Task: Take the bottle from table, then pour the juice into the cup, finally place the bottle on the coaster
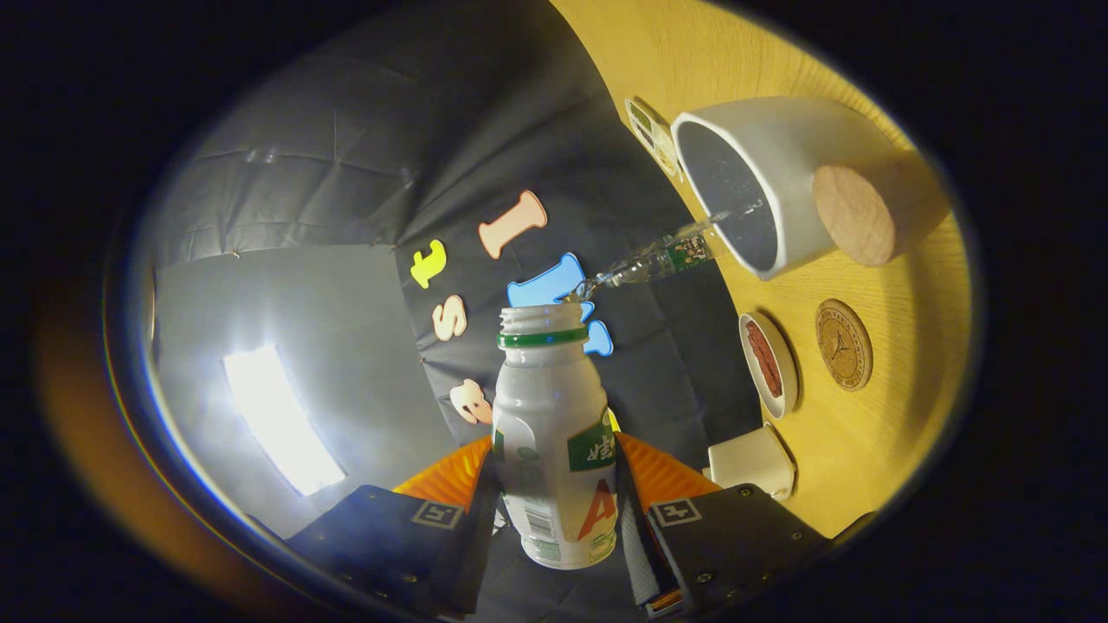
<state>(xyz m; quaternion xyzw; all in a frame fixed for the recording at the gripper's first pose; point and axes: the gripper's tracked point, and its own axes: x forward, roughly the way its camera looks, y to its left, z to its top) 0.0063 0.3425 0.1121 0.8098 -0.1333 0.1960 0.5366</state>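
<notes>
Gripper view: gripper (554,510) clamps bottle (554,441), pouring into cup (762,190).

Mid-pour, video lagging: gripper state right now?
Gripper: shut on the bottle, tilted, liquid streaming into the cup.

Camera on gripper (554,510), rolled sideways, close above table (866,433)
</notes>
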